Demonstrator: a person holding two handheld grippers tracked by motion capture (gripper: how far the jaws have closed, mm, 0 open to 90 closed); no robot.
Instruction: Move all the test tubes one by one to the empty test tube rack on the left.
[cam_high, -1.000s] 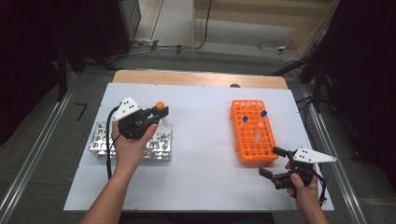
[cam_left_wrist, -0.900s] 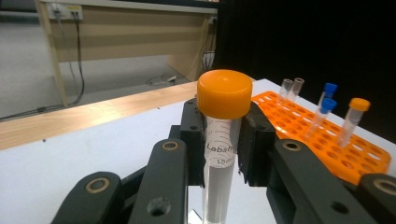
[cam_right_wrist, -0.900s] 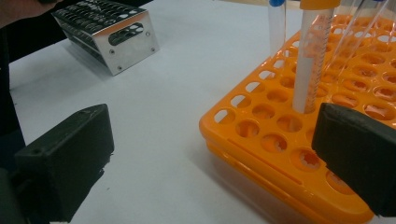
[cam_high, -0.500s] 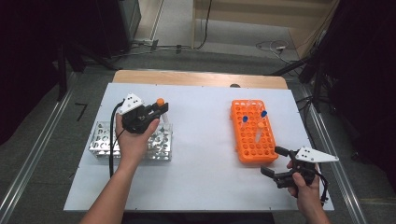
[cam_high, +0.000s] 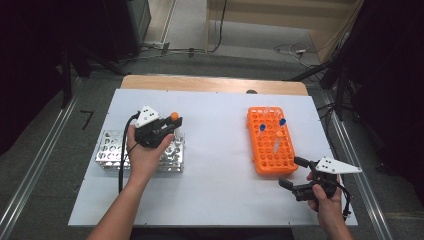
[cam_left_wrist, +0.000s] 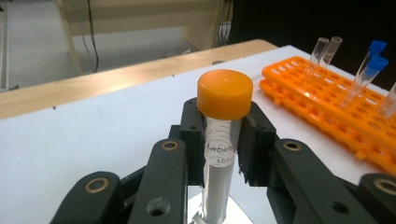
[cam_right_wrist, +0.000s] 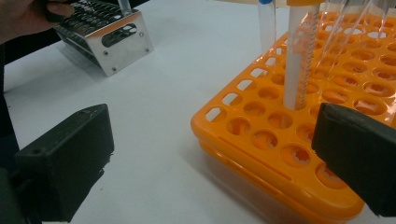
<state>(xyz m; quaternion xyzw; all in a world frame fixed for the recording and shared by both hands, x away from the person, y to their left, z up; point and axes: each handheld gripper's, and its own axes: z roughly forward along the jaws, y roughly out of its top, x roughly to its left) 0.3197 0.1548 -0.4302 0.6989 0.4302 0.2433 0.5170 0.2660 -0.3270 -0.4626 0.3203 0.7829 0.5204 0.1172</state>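
The left gripper (cam_high: 170, 124) is clamped on an orange-capped tube (cam_left_wrist: 223, 140), pads pinching it just under the cap so it hangs upright. That looks like a carrying hold, the tube's foot free to drop into a hole. It hangs above the metal rack (cam_high: 111, 155) near the worktop's (cam_high: 220, 200) left edge, right over the rack's far right corner.

Over by the right edge, the right gripper (cam_high: 295, 172) waits with jaws wide apart and nothing between them, parked just off the near end of the orange rack (cam_high: 272, 162). It seems placed to receive or steady whatever comes across.

Now the count. Two racks, one metal, one orange. Two grippers, one to a hand. In the orange rack, from above, two blue-capped tubes (cam_high: 271, 125) and one orange-capped one (cam_high: 278, 135) stand towards its far half; the left gripper view adds two clear uncapped tubes (cam_left_wrist: 325, 51) there. Add the tube in the grip: two orange caps in all.
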